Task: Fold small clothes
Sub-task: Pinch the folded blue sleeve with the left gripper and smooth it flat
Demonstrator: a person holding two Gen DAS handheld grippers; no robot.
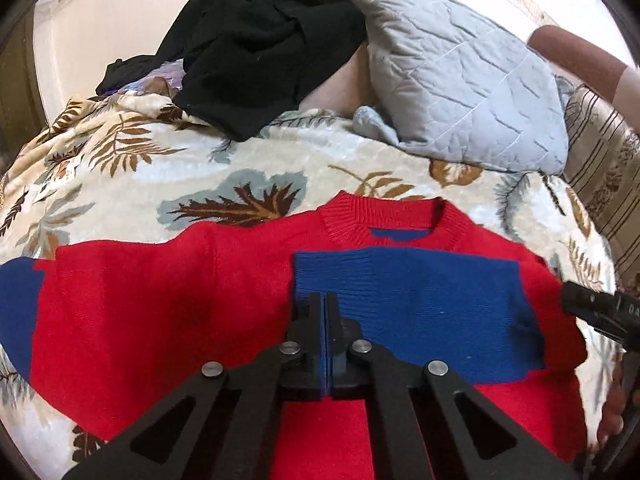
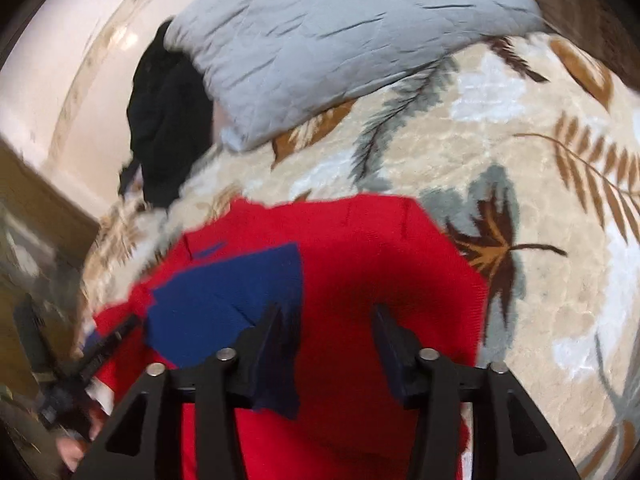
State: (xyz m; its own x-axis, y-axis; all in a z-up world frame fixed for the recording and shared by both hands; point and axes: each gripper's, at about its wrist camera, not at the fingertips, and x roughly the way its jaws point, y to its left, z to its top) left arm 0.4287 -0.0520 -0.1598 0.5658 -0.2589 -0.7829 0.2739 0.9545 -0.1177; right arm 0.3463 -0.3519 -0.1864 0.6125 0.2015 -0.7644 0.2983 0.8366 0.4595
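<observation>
Red-and-blue sweater (image 1: 248, 292) flat under both grippers, left gripper (image 1: 326, 304) closed, empty, right gripper (image 2: 326, 320) spread wide, empty

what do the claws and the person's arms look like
Both claws, left claw and right claw, are matte black, with angular linkage arms cut with triangular holes and round silver pivot pins. Finger pads look dark blue. No cables show. A bare forearm meets a pale sleeve.

The sweater (image 1: 256, 300) lies flat on the blanket (image 1: 280, 168). The pillow (image 1: 460, 80) sits behind it at 1 o'clock. The pile of clothes (image 1: 256, 40) sits at 11 o'clock, touching the pillow.
</observation>
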